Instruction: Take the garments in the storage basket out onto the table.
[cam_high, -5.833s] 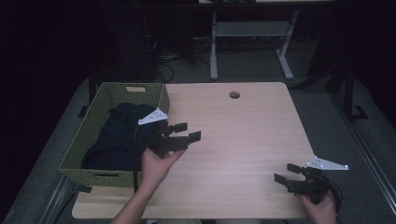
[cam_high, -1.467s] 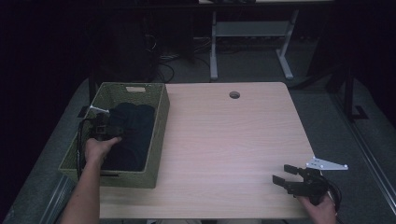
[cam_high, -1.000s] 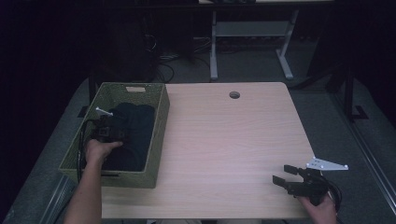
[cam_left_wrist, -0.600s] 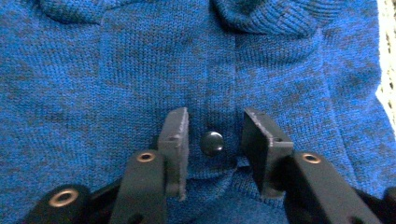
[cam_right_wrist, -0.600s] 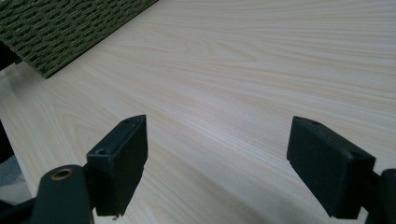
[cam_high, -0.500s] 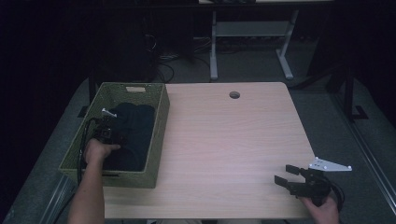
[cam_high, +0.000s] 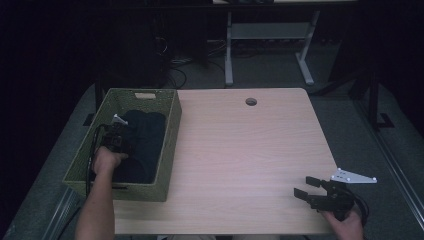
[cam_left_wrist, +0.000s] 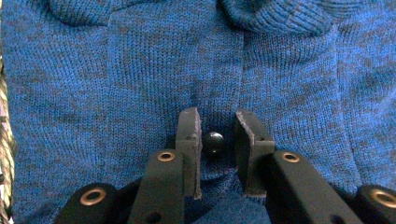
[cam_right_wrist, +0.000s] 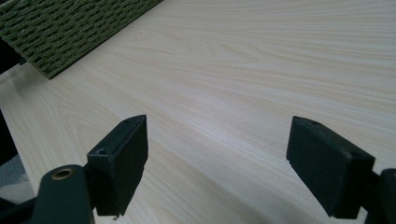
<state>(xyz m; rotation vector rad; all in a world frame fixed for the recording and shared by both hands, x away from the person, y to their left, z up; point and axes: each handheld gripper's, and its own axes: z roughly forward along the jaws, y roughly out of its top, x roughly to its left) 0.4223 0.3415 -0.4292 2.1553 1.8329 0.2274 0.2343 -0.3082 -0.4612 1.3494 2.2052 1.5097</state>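
Dim room, pale wood table (cam_high: 250, 150), woven basket (cam_high: 170, 130)

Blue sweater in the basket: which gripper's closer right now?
Left. The left gripper is down in the basket against the blue sweater, jaws astride a dark button. The right gripper sits at the table's opposite near corner.

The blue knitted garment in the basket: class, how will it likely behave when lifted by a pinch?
The blue knitted garment looks soft, so it would probably sag and drape. Its folds suggest it may unfold when raised from the basket. Probably light, not fragile.
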